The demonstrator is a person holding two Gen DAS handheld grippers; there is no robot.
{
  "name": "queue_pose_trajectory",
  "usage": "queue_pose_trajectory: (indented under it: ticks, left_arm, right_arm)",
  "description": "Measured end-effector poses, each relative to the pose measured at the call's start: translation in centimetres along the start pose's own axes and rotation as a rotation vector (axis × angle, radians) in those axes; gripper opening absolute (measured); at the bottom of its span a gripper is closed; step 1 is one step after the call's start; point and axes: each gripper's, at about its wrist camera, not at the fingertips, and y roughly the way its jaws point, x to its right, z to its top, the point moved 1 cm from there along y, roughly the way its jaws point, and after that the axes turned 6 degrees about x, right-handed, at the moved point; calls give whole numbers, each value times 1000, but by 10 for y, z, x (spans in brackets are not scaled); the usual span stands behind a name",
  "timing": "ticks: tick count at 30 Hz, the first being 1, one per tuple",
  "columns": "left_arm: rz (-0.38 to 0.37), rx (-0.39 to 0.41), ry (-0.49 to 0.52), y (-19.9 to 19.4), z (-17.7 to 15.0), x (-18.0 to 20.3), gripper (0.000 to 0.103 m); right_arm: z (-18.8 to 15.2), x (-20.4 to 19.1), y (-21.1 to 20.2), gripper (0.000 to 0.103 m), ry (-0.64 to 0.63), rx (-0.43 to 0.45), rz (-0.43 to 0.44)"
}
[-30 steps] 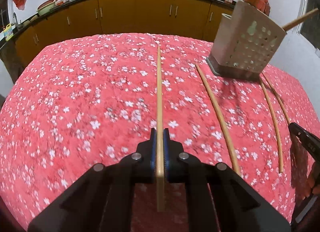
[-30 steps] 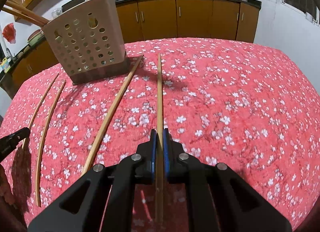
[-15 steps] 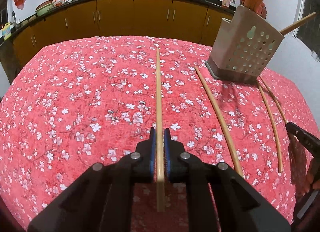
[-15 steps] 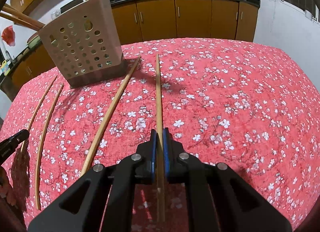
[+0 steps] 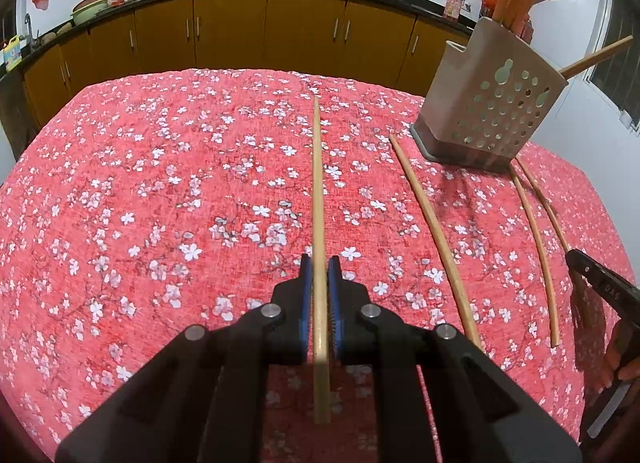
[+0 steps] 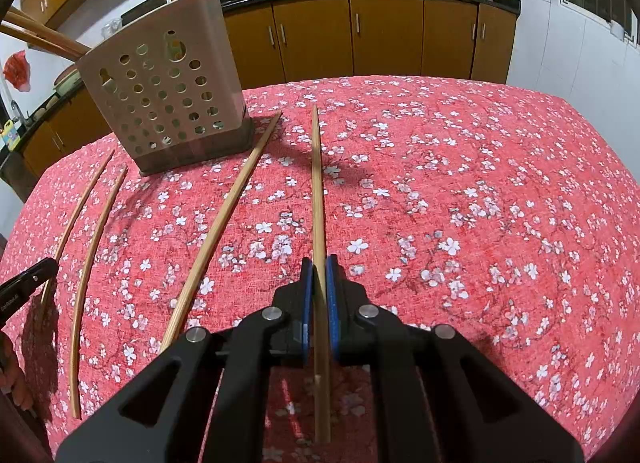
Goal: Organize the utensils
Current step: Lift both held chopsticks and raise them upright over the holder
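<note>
My left gripper (image 5: 320, 267) is shut on a long wooden chopstick (image 5: 318, 183) that points away over the red flowered tablecloth (image 5: 160, 183). My right gripper (image 6: 319, 265) is likewise shut on a second chopstick (image 6: 317, 183), whose tip hangs above its shadow. The beige perforated utensil holder (image 5: 488, 103) stands at the far right in the left wrist view and at the far left (image 6: 168, 95) in the right wrist view, with several wooden utensils sticking out of it. Three loose chopsticks lie in front of it: one thick (image 6: 224, 215) and two thin curved ones (image 6: 96, 247).
Orange kitchen cabinets (image 5: 240, 31) with a dark counter, pans and bottles run behind the table. A finger of the right gripper (image 5: 596, 283) shows at the right edge of the left wrist view. A finger of the left one (image 6: 24, 287) shows at the left edge of the right wrist view.
Both grippers keep their chopsticks. The left wrist view has shifted slightly, so the holder sits a little lower in it. The right gripper has stayed where it was.
</note>
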Motion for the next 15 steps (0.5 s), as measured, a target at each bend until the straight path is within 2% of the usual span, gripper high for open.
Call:
queue_pose_trajectory:
  ticks: [9,15]
  left_arm:
    - [-1,-2,-2,0,1,0,11]
    - [21,-12,56,-7,-6,9,11]
  right_arm:
    - [-1,1,0,8,9,1,10]
    - [-8,4,-10,8,11,-13,24]
